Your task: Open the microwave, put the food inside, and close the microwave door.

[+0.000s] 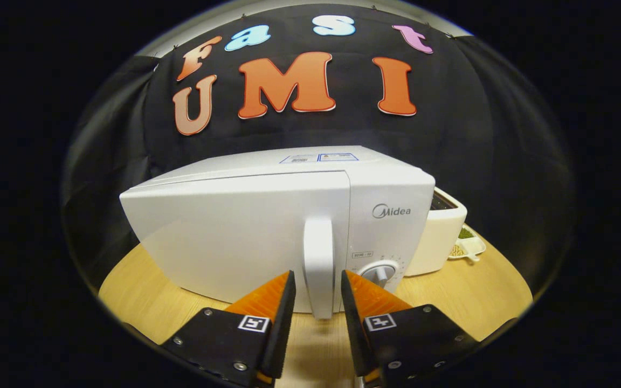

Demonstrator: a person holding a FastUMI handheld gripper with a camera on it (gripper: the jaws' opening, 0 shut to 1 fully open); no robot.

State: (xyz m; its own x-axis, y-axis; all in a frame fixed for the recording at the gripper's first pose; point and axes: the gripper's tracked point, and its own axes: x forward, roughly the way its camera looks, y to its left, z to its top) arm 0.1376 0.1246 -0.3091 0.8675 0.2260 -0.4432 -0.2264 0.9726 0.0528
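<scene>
A white microwave (235, 226) stands on the wooden table (138, 302) with its door closed. Its upright white door handle (318, 258) sits between my fingers. My gripper (317, 276) is open, with one finger on each side of the handle's lower half and a narrow gap showing on both sides. The timer knob (379, 272) lies just beyond my right finger. The food, a small white dish (468, 245) with green and yellowish portions, rests on the table to the right, behind the microwave.
A white box-shaped appliance (440, 231) stands against the microwave's right side, between it and the dish. Bare table runs along the microwave's front and to the left. The black booth wall hangs close behind.
</scene>
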